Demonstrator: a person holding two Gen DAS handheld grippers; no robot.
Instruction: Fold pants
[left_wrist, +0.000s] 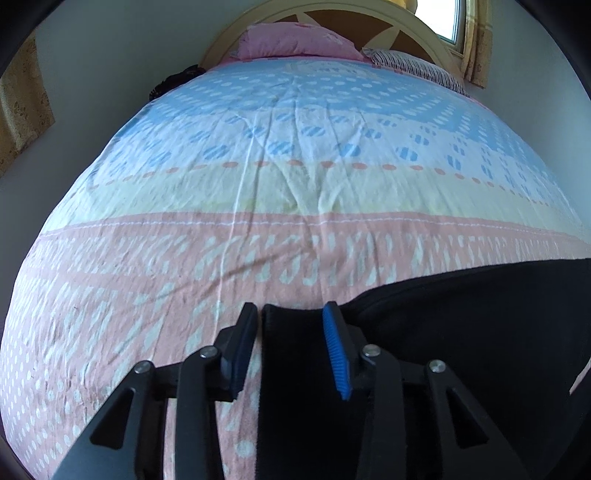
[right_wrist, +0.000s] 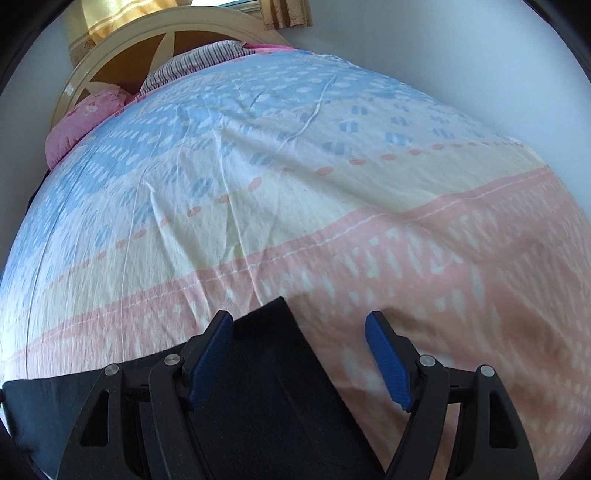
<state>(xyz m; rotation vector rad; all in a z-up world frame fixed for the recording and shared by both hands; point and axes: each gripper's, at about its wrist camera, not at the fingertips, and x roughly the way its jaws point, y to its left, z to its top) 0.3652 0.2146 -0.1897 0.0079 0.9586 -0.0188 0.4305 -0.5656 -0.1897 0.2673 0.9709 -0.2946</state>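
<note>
I'm working with soft, floppy black pants (left_wrist: 461, 332) on the bed (left_wrist: 295, 177): left gripper (left_wrist: 291, 350) is straddling the hem corner, jaws partly apart, grip unclear; right gripper (right_wrist: 299, 354) is gaping wide, holding nothing. I'm pinching edges, not middles.

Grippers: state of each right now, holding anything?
Left hand-held gripper: closed partway around a fold of the black pants; whether it pinches cannot be told.
Right hand-held gripper: open, empty, over the pants' corner.
</note>
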